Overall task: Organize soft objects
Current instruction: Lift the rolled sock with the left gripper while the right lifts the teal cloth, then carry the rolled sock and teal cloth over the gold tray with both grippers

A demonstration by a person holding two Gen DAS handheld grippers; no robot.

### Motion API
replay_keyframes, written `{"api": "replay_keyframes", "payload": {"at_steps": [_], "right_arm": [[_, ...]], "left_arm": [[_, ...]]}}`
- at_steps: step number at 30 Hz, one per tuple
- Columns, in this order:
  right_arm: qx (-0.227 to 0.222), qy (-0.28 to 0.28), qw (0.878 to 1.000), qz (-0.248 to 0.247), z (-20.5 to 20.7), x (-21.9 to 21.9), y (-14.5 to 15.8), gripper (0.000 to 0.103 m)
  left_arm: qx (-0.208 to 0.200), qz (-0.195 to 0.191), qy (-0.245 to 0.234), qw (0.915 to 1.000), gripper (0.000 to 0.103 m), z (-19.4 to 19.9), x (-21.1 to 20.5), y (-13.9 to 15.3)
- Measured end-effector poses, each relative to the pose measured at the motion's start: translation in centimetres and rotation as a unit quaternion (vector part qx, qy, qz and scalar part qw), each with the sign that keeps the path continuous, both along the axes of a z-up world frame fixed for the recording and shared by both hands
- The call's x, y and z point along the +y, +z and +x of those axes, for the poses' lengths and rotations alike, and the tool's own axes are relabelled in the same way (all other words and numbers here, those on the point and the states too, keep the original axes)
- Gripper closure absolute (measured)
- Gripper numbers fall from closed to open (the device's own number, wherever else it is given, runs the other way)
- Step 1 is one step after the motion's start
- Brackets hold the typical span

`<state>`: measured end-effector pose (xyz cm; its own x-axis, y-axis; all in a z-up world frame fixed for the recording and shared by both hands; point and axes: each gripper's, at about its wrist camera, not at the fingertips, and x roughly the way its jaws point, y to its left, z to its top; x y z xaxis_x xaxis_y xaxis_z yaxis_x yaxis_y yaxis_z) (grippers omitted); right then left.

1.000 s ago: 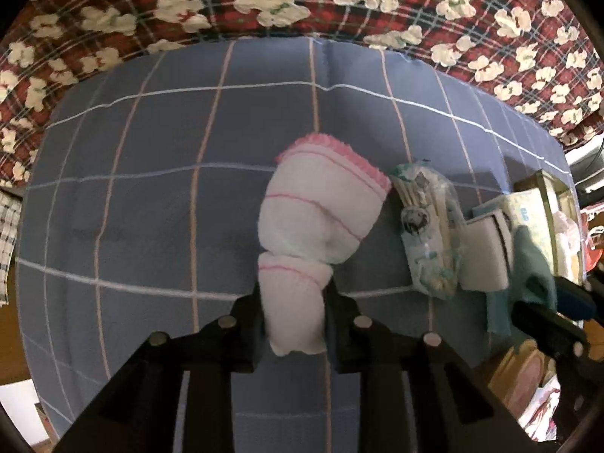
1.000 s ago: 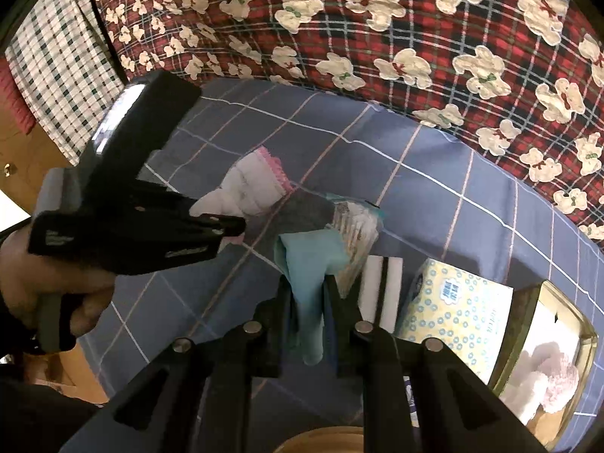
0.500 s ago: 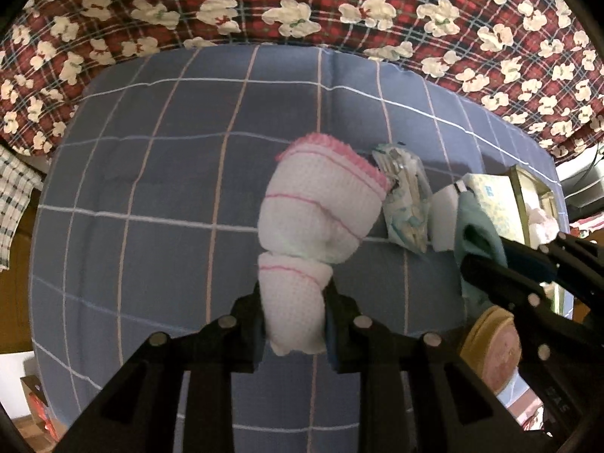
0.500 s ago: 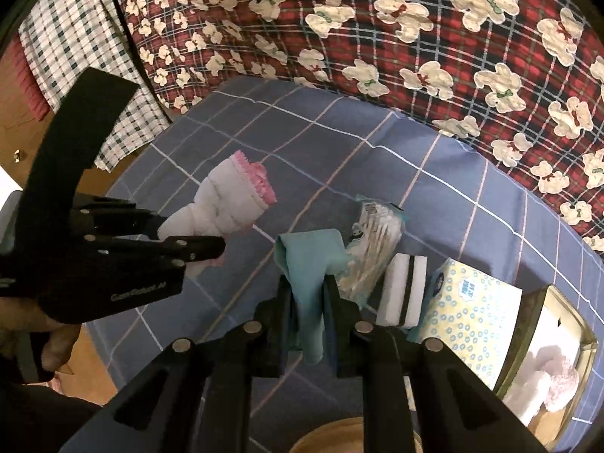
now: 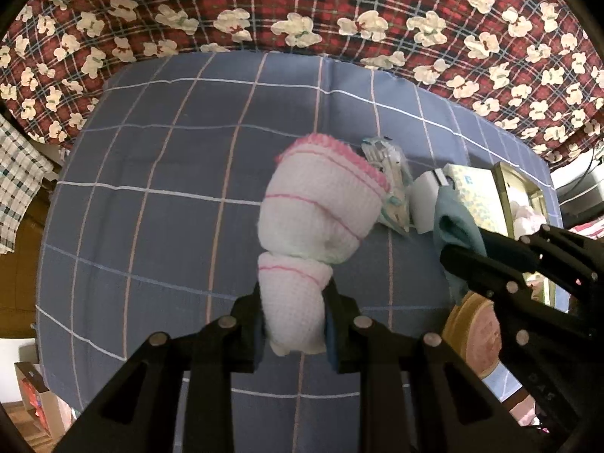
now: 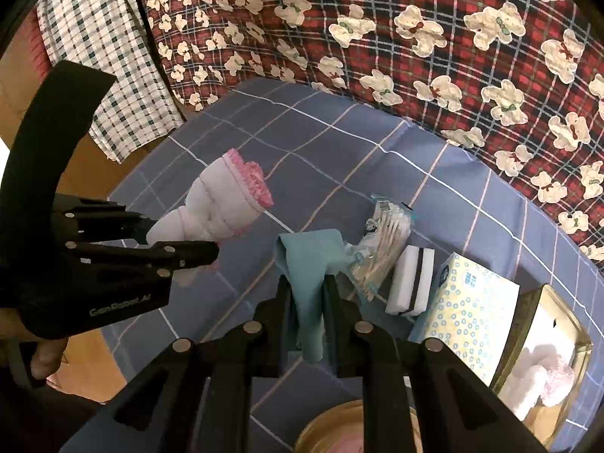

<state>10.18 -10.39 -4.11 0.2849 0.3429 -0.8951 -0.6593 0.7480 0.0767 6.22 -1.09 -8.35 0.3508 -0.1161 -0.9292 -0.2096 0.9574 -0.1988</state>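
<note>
My left gripper (image 5: 293, 321) is shut on a white sock with a pink cuff (image 5: 321, 211) and holds it above the blue checked cloth (image 5: 170, 188). The sock also shows in the right wrist view (image 6: 222, 204), with the left gripper (image 6: 181, 245) at the left. My right gripper (image 6: 306, 302) is shut on a teal cloth (image 6: 307, 264), lifted off the surface. The teal cloth (image 5: 453, 226) and the right gripper (image 5: 464, 253) show at the right of the left wrist view.
On the blue cloth lie a bag of cotton swabs (image 6: 381, 249), a white sponge (image 6: 411, 283) and a yellow tissue box (image 6: 472, 313). A gold-rimmed box (image 6: 528, 324) holds white and pink soft items. A round basket (image 6: 332, 430) sits below. A red bear-print blanket (image 6: 415, 37) lies behind.
Both grippers have risen from the blue cloth with their loads. The right gripper with the teal cloth has come further into the left wrist view.
</note>
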Motion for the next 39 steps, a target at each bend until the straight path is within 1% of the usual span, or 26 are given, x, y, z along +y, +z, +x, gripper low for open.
{"api": "replay_keyframes", "payload": {"at_steps": [6,21,39], "right_arm": [[-0.005,0.001,1.000,0.001,-0.6,-0.5,0.4,0.086],[-0.016,-0.009,1.000,0.003,-2.1,-2.3,1.3,0.086],[-0.031,-0.020,0.999,0.010,-2.9,-3.5,2.1,0.086]], "left_arm": [[-0.008,0.001,0.000,1.0000,0.080,-0.7,-0.6,0.7],[-0.016,0.002,-0.017,0.9997,0.080,-1.5,-3.0,1.8],[-0.027,0.009,-0.028,0.9992,0.080,-2.0,-4.4,2.7]]}}
